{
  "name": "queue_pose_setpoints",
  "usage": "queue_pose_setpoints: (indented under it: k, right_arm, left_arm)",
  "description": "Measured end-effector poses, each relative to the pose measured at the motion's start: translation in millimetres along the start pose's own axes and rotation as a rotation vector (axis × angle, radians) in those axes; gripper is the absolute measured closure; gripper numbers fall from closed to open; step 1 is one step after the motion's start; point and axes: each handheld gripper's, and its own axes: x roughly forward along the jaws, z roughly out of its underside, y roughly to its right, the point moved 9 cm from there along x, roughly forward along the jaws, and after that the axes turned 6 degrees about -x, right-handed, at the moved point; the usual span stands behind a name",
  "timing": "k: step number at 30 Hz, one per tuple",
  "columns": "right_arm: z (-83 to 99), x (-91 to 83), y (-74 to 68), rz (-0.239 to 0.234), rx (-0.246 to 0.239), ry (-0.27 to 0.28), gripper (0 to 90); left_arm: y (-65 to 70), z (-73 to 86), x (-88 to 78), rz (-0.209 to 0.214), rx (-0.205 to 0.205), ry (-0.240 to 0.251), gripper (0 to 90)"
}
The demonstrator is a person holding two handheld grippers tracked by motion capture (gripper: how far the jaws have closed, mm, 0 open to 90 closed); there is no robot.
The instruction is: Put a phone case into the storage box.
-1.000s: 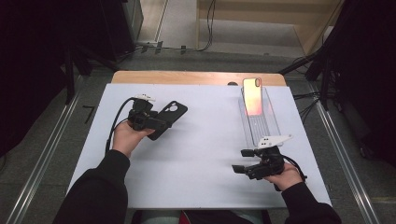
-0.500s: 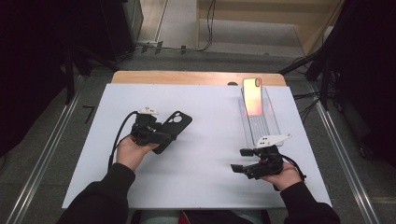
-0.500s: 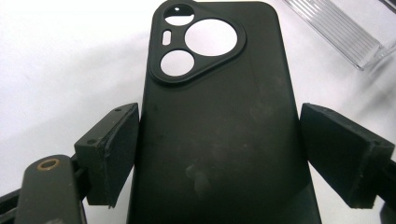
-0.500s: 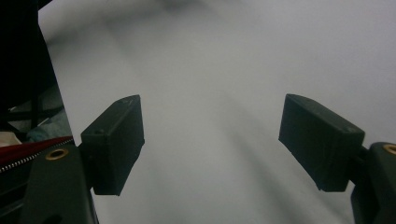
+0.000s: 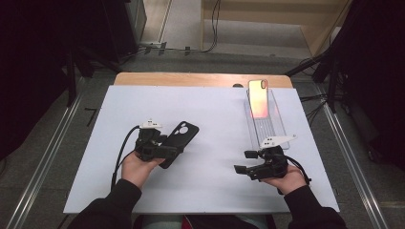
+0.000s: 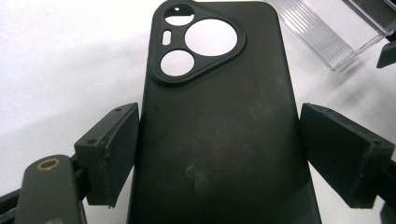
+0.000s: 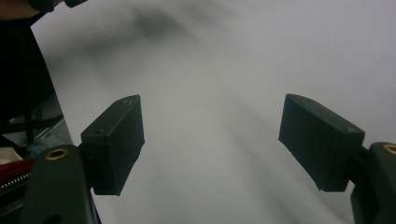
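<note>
- Left gripper (image 5: 165, 150): sits at 9 o'clock on the white table (image 5: 219, 191), held in the person's left hand (image 5: 136, 168). In the left gripper view its 2 jaws stand one on each side of a black phone case (image 6: 219, 135); the left pad (image 6: 114, 151) looks to touch the case edge, while a thin gap shows at the right pad (image 6: 336, 151). Whether the case is gripped cannot be told.
- Black phone case (image 5: 179, 143): lies flat on the table, its camera cut-out end pointing to 1 o'clock, away from the hand.
- Right gripper (image 5: 246, 168): sits at 4 o'clock on the table, held in the right hand (image 5: 286, 180). In the right gripper view its 2 jaws are spread wide apart with only bare table between them.
- Clear plastic stand (image 5: 265, 125): sits at 2 o'clock, with a phone (image 5: 258, 98) propped on it showing an orange-pink face.
</note>
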Motion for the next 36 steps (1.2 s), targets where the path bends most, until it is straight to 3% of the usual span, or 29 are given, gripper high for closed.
queue_pose_setpoints:
  k: [8,12,19,25,31,36]
  right_arm:
    - [-5.5,2.7,-7.7,-0.009,0.011,-0.004,20.7]
    - [-7.3,3.9,-8.7,-0.004,0.032,-0.006,20.7]
    - [-12.2,3.8,-9.1,0.013,0.079,0.003,20.7]
    - [-20.9,3.7,-10.3,0.043,0.105,0.017,20.7]
    - [-31.2,4.2,-9.2,0.076,0.139,0.038,20.7]
    - [-37.7,7.2,-8.5,0.112,0.184,0.035,21.0]
  left_arm:
    - [6.9,10.3,1.8,0.006,-0.021,0.004,15.5]
    - [12.5,13.3,6.1,0.021,-0.046,0.033,15.4]
    - [19.1,13.3,13.8,0.016,-0.049,0.089,15.4]
    - [24.3,9.2,16.7,0.047,-0.051,0.146,15.4]
    - [22.6,7.9,20.7,0.021,-0.056,0.167,15.4]
    - [20.7,1.2,19.3,0.019,-0.085,0.205,15.4]
